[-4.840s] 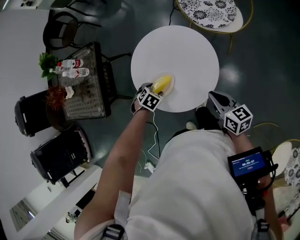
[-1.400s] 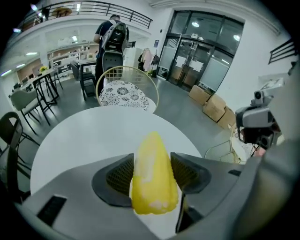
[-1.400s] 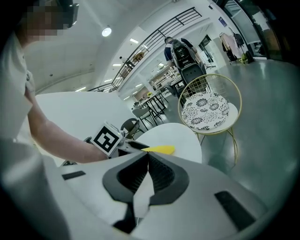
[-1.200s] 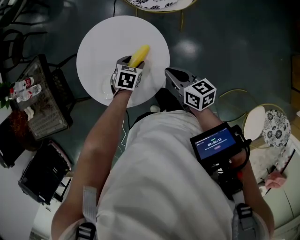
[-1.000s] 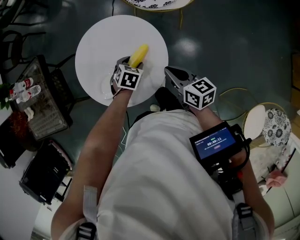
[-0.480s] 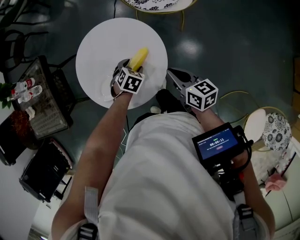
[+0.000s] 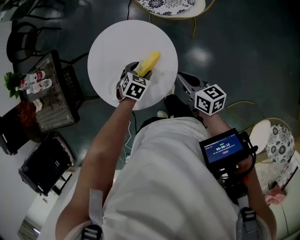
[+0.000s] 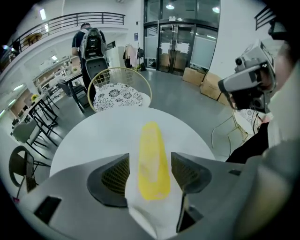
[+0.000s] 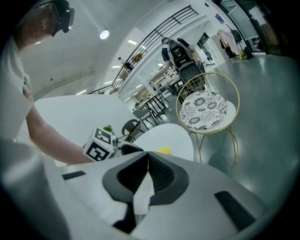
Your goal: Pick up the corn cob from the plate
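Two jaws of the left gripper clamp the yellow corn cob above the round white table, while the right gripper, beside the table's right edge, is pressed closed.

Round table dead ahead. Over its near edge the left gripper clamps the corn cob between its jaws, with the cob poking out ahead toward the table's middle. The right gripper hangs just off the table's right rim, above the floor, jaws pressed together on nothing. Beyond the table stands a chair. Off to the left is a rack with bottles on top and a plant just left of them. Another chair sits far right, beside the person's right arm.
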`<state>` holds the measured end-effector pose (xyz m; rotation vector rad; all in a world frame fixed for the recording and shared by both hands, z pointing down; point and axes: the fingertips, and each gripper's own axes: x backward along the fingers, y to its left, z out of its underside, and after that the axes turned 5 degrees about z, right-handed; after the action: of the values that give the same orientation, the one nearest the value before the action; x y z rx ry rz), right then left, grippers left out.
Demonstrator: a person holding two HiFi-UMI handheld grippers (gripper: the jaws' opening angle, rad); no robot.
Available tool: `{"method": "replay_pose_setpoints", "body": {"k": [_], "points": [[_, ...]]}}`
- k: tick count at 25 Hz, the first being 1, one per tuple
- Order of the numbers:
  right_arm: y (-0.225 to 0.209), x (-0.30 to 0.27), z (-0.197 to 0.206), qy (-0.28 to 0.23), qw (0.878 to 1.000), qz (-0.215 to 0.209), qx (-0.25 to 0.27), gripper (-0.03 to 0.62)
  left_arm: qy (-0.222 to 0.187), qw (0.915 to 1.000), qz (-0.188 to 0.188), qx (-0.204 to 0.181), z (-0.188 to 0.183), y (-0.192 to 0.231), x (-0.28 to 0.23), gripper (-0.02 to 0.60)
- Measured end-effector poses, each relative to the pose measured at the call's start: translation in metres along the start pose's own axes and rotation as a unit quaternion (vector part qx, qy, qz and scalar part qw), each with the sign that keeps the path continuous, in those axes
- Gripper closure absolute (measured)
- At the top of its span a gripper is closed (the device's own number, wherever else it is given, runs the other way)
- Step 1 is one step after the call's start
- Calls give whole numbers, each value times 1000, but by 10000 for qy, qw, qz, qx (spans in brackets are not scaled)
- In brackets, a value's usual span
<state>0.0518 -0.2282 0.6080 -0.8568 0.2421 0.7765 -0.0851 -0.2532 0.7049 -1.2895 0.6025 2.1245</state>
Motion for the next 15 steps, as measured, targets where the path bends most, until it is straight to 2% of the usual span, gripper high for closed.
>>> {"method": "replay_pose_setpoints", "body": {"k": [4,10,15], "points": [[1,-1,0,-20,10000,-37,-21,586,-164,9998,-38,138,2,5,12,321],[-6,0,-2,-14,9998,-66,173,585,-580,9963,-178,603,4,5,28,322],[43,11,5,-6,9986,-12,521,585,-1124,9880,-98,1051,33,-16,87,324]]}}
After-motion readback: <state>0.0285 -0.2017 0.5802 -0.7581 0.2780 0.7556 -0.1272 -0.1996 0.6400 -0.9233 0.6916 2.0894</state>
